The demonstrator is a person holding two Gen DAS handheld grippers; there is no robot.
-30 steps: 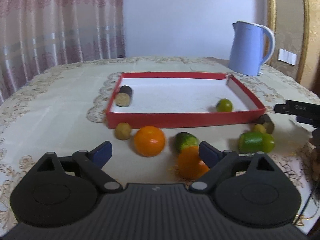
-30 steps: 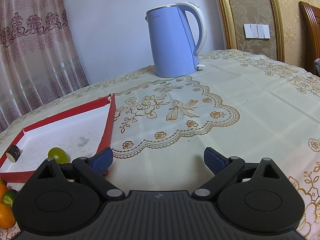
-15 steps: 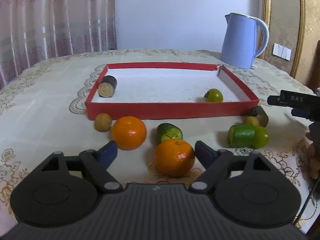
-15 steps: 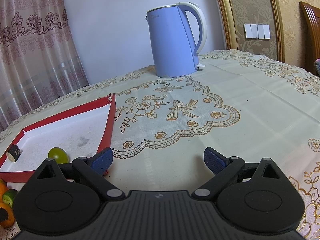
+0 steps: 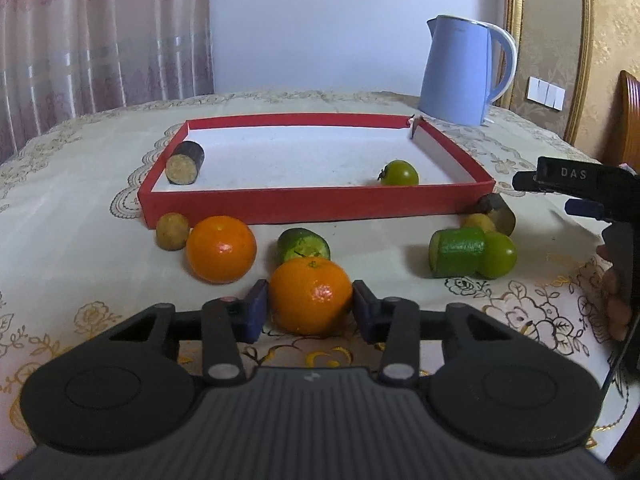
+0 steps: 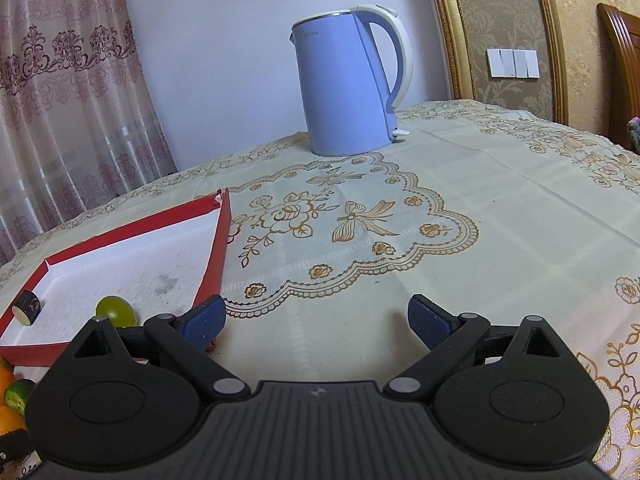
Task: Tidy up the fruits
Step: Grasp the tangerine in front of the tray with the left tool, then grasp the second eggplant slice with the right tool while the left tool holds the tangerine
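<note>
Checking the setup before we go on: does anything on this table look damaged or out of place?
Yes. The red tray's far right corner is split, its wall ends torn apart. Most fruit lies loose on the tablecloth outside the tray; only a green tomato and a dark cut piece lie inside.

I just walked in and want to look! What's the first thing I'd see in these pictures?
A bright orange sits up front on the tablecloth, with the left gripper just closing its blue pads onto its sides. Behind it lies a red tray with a green tomato inside and more fruit scattered along its near edge. A tall blue kettle stands at the back of the table, and the right gripper is open over bare cloth.
</note>
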